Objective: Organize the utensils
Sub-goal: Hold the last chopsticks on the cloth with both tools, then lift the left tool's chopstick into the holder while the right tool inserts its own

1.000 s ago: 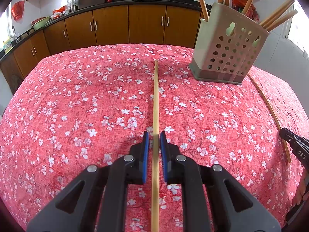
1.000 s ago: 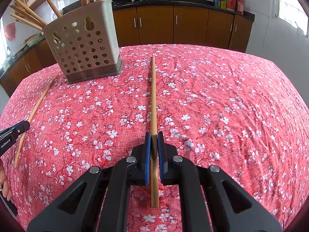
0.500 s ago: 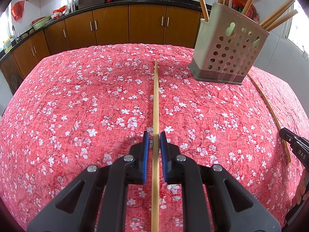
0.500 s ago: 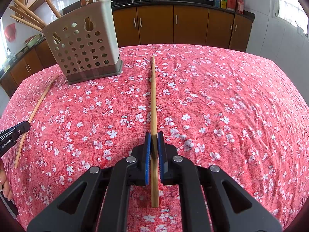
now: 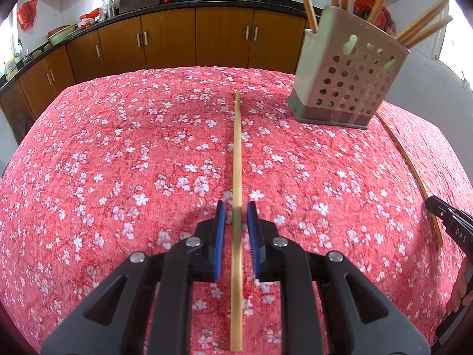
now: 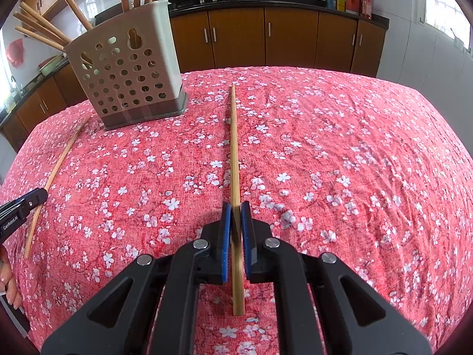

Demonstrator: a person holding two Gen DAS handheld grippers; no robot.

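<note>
A bamboo chopstick lies lengthwise on the red floral tablecloth, running between the blue pads of my left gripper. Its jaws are opening, and a thin gap shows on each side of the stick. My right gripper is shut on a second chopstick, which points away towards the cabinets. The beige perforated utensil holder stands upright at the far side of the table with several wooden sticks in it. Each wrist view shows the other gripper's black finger at its edge, beside the other chopstick.
The red floral cloth covers the whole table top and is wrinkled on the right. Brown kitchen cabinets and a counter with woks stand behind the table. Part of a hand shows at the lower left edge of the right wrist view.
The left gripper's pads have parted slightly from the chopstick that they pressed on before. The right gripper and its chopstick have not moved.
</note>
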